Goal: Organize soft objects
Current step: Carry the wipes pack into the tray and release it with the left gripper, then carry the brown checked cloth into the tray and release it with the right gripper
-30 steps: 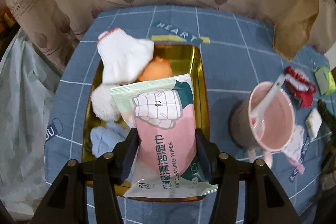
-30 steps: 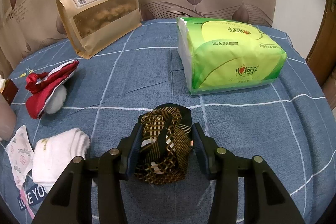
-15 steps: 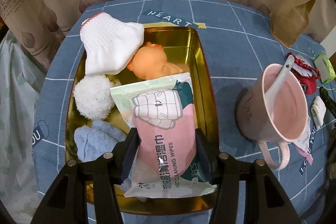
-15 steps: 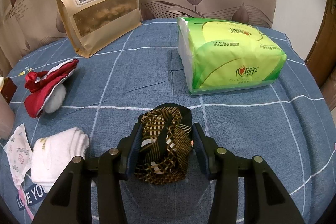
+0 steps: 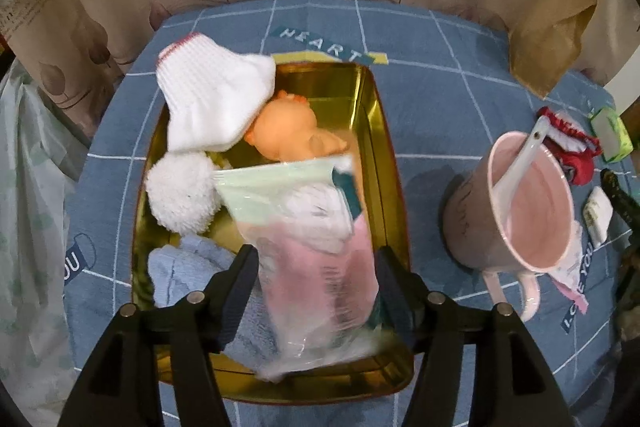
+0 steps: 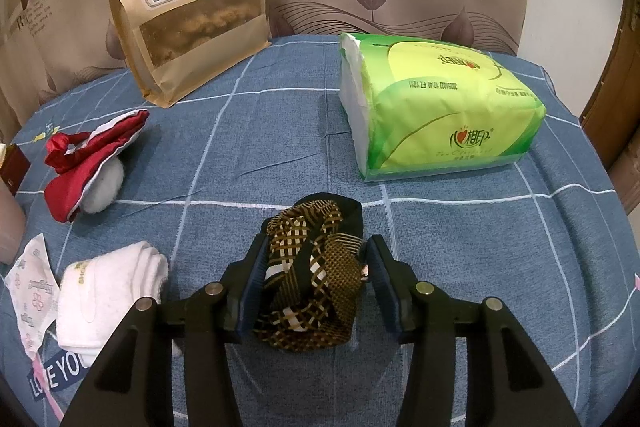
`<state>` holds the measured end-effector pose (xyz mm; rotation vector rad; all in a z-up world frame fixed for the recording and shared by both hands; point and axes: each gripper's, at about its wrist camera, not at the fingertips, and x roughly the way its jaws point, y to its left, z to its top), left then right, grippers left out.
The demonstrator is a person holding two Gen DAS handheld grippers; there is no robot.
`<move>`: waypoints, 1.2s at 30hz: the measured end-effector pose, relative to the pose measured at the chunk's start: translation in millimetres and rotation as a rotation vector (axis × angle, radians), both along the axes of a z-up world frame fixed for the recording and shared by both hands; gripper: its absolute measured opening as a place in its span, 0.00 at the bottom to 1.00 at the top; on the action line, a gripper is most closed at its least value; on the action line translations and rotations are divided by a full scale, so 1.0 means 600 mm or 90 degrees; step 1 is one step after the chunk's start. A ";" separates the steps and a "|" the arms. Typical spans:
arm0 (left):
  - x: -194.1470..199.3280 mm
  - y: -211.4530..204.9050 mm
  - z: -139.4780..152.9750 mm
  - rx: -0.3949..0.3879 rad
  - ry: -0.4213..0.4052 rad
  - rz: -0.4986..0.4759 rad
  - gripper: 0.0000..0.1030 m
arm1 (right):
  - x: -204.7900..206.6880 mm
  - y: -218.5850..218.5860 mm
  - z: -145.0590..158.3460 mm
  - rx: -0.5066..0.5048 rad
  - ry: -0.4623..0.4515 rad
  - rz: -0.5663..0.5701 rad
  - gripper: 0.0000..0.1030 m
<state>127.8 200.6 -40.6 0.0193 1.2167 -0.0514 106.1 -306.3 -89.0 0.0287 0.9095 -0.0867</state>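
Now my left claw (image 5: 314, 281) is opening, the blurred wipes pack (image 5: 308, 251) loose between its jaws over the gold tin (image 5: 384, 163); my right claw (image 6: 316, 277) clasps the patterned cloth (image 6: 316, 275).

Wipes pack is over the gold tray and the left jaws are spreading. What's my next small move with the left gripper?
Probably lift the left gripper straight up and clear. Its jaws are opening, and the wipes pack between them looks blurred, apparently dropping into the gold tray onto the blue cloth. Backing out vertically should avoid snagging the pack or the white sock.
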 end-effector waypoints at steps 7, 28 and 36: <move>-0.022 0.023 0.048 -0.013 -0.047 0.031 0.60 | 0.000 0.001 -0.001 -0.004 0.001 0.001 0.46; -0.123 0.048 0.064 0.070 -0.153 0.166 0.60 | -0.009 0.027 0.031 -0.040 0.008 -0.014 0.28; -0.159 0.105 0.052 0.051 -0.162 0.232 0.60 | 0.009 0.118 0.110 -0.034 -0.037 0.049 0.27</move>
